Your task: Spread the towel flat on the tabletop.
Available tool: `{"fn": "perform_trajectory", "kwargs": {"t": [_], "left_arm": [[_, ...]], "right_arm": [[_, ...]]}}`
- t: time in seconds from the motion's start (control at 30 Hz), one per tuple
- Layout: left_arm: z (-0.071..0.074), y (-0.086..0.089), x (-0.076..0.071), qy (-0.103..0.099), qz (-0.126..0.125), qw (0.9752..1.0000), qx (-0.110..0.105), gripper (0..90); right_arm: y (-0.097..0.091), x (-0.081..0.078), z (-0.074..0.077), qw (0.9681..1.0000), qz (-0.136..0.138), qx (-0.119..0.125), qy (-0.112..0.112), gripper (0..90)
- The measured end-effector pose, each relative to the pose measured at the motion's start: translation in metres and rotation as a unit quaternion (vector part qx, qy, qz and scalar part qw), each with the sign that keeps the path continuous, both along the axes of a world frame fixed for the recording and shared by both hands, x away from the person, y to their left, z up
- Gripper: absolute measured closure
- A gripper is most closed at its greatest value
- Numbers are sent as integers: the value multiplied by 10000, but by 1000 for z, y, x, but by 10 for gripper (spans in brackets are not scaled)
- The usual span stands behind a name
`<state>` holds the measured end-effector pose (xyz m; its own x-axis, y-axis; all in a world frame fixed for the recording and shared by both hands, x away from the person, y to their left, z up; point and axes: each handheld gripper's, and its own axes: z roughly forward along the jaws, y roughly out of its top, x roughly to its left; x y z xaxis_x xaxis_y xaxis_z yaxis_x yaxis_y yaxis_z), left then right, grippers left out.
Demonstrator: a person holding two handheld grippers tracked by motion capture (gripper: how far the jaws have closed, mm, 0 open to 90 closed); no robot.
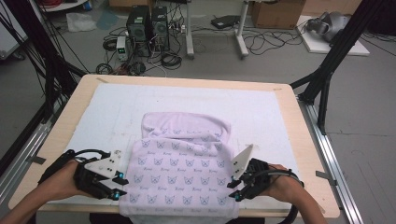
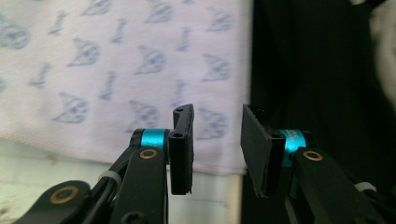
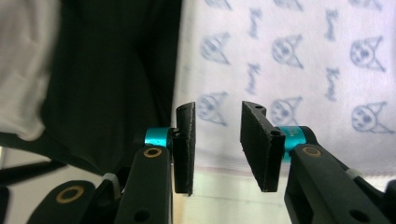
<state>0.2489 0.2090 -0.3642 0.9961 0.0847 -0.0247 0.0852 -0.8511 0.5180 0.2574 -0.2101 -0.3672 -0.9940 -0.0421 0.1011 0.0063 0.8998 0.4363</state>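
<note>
I have the patterned cloth [image 1: 180,168] lying flat at the table's [image 1: 308,140] near edge, its far part folded over. Left gripper [image 1: 120,186] and right gripper [image 1: 235,190] sit at its near corners, jaws parted and empty — I judge a fold in progress. Next: regrasp both corners evenly.

Wooden tabletop [image 1: 308,154] covered by a white mat [image 1: 261,112], set on a grey floor [image 1: 364,93]. Beyond it: two black computer towers [image 1: 148,25] amid tangled cables [image 1: 261,39], white desk legs [image 1: 242,28], a cardboard box [image 1: 278,13], black frame struts [image 1: 334,56].
</note>
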Motion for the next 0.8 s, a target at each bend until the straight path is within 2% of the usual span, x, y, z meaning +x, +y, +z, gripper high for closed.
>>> {"fn": "perform_trajectory", "kwargs": {"t": [0.03,0.1,0.17,0.23,0.27,0.3,0.33,0.4,0.43,0.5,0.57,0.63,0.7,0.8], "left_arm": [[-4,-4,4,-7,53,9999,127,633],[-14,-13,14,-70,162,9989,428,626],[-22,-19,21,-104,225,9978,611,625],[-30,-25,30,-80,242,9957,888,634],[-32,-26,32,-79,226,9954,928,644],[-35,-29,35,-73,249,9945,1019,660],[-38,-31,37,-40,239,9938,1086,678],[-45,-35,40,-16,194,9924,1214,712],[-44,-35,42,14,187,9926,1200,722],[-44,-36,41,40,39,9924,1229,858],[-43,-37,40,24,40,9920,1261,875],[-42,-37,38,-40,35,9915,1299,881],[-39,-36,33,-91,-32,9923,1236,883],[-25,-28,27,-79,-54,9958,914,884]], "right_arm": [[5,2,-4,9997,-65,-187,-127,652],[15,9,-13,9979,-236,-569,-217,641],[24,13,-20,9951,-325,-865,-365,631],[31,17,-28,9916,-347,-1162,-451,631],[35,19,-32,9888,-301,-1375,-487,635],[36,19,-33,9881,-271,-1436,-483,644],[39,21,-38,9856,-236,-1600,-491,667],[40,25,-39,9851,-270,-1650,-408,749],[41,27,-39,9844,-334,-1690,-355,849],[44,29,-39,9830,-266,-1791,-311,877],[48,29,-39,9813,-124,-1891,-344,886],[49,30,-38,9809,-44,-1925,-274,890],[47,30,-34,9836,-9,-1796,-162,891],[40,25,-23,9882,20,-1529,-54,891]]}}
